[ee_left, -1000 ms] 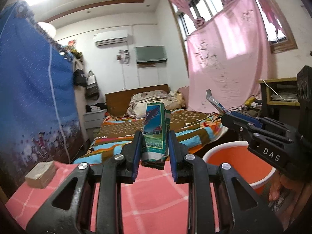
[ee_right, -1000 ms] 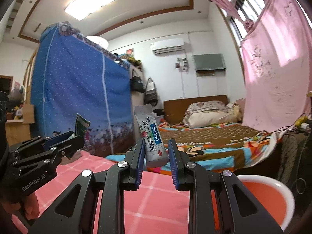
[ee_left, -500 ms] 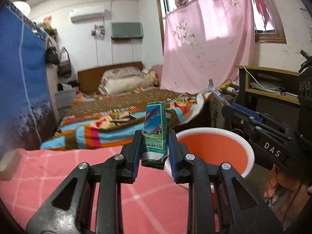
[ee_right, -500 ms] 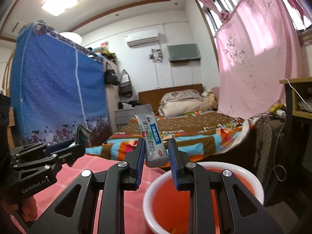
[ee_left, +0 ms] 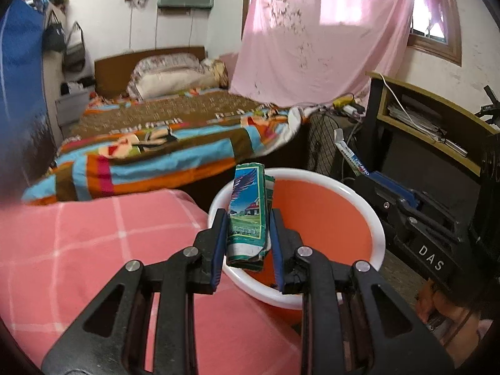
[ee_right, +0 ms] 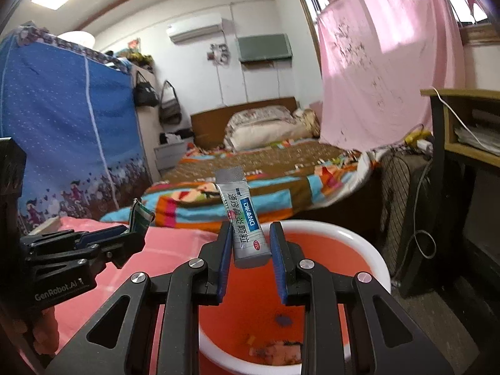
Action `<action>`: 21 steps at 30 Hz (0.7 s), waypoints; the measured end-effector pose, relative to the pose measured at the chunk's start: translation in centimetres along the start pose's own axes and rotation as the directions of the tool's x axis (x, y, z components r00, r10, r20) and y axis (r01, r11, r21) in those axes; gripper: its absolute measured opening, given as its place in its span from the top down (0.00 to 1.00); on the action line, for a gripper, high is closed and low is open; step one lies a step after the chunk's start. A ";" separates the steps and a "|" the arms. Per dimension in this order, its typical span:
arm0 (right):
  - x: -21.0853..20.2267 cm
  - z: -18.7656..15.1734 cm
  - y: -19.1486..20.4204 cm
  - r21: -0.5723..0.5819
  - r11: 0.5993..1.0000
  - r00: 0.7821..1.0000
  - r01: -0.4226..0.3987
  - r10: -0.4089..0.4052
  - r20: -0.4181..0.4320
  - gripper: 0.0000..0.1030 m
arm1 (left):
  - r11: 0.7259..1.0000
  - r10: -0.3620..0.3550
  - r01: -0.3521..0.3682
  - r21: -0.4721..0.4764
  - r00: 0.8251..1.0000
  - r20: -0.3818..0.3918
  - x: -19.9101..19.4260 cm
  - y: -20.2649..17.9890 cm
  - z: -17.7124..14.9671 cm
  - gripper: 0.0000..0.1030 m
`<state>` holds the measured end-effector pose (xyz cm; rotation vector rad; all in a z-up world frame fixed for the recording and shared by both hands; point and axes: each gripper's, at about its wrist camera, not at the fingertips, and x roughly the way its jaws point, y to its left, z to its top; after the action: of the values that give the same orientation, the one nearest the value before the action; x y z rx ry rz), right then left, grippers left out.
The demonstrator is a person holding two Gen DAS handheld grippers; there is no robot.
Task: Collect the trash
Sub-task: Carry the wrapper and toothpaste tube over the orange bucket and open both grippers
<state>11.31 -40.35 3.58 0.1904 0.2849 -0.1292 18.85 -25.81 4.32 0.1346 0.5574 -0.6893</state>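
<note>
My left gripper [ee_left: 248,243] is shut on a crumpled green and blue carton [ee_left: 248,215], held upright over the near rim of the orange bin [ee_left: 328,218] with a white rim. My right gripper [ee_right: 251,256] is shut on a grey sachet [ee_right: 242,215] printed in blue, held tilted above the same bin [ee_right: 368,250], which has scraps at its bottom. In the left wrist view the right gripper [ee_left: 372,176] shows at the right with the sachet [ee_left: 347,151]. In the right wrist view the left gripper [ee_right: 125,234] shows at the left with the carton [ee_right: 140,215].
A pink checked cloth [ee_left: 78,243] covers the surface left of the bin. Beyond lie a bed with a striped blanket [ee_left: 162,143], a blue fabric wardrobe [ee_right: 62,125], a pink curtain [ee_left: 312,31], a dark fan [ee_right: 403,200] with cables and a wooden desk [ee_left: 437,118] at the right.
Both grippers swung right and tipped downward, from over the pink cloth to over the orange bin. Each still holds its piece of trash.
</note>
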 end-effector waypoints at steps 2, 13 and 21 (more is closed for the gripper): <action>0.3 -0.1 -0.5 0.011 1.000 1.000 0.009 -0.008 -0.021 0.78 | 1.000 -0.009 0.009 -0.005 1.000 -0.026 0.7 -0.3 0.0 0.71; 0.8 -0.7 -2.2 0.029 0.998 0.995 0.049 -0.047 -0.089 0.78 | 0.999 -0.031 0.029 -0.013 0.988 -0.153 3.4 -1.9 -0.4 0.71; 1.3 -1.1 -3.2 0.057 0.997 0.990 0.055 -0.047 -0.134 0.77 | 0.997 -0.058 0.045 -0.057 0.969 -0.242 4.9 -2.0 -0.6 0.71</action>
<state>11.81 -43.40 1.63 0.2524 0.4189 -0.1763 20.40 -29.93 1.39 0.1589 0.8161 -0.7132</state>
